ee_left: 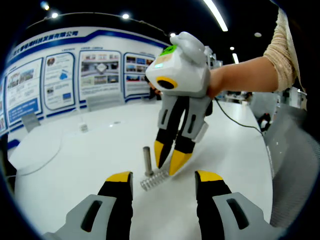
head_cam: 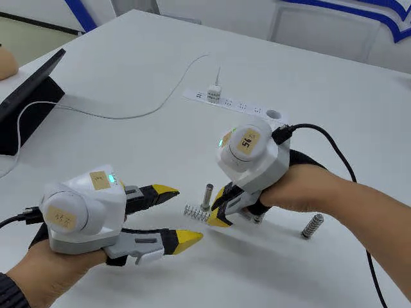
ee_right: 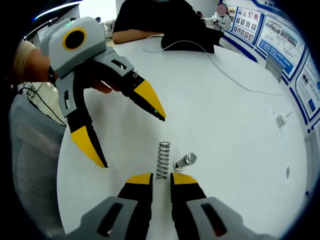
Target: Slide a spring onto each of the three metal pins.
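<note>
left gripper (head_cam: 185, 213): wide open, holds nothing, near the pin.
right gripper (head_cam: 215, 215): almost shut, pinching one end of the spring.
spring (ee_right: 163, 160): lies flat on the table (head_cam: 128, 64), just beside the pin.
pin (head_cam: 208, 196): stands up straight.
second spring (head_cam: 313, 226): lies past the right hand.

Power strip (head_cam: 234, 102), dark screen (head_cam: 29, 96) (far left)

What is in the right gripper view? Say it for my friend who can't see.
The right gripper has its yellow-tipped jaws close on either side of the near end of a spring lying on the white table, beside a metal pin. The left gripper, open, is at the upper left.
</note>
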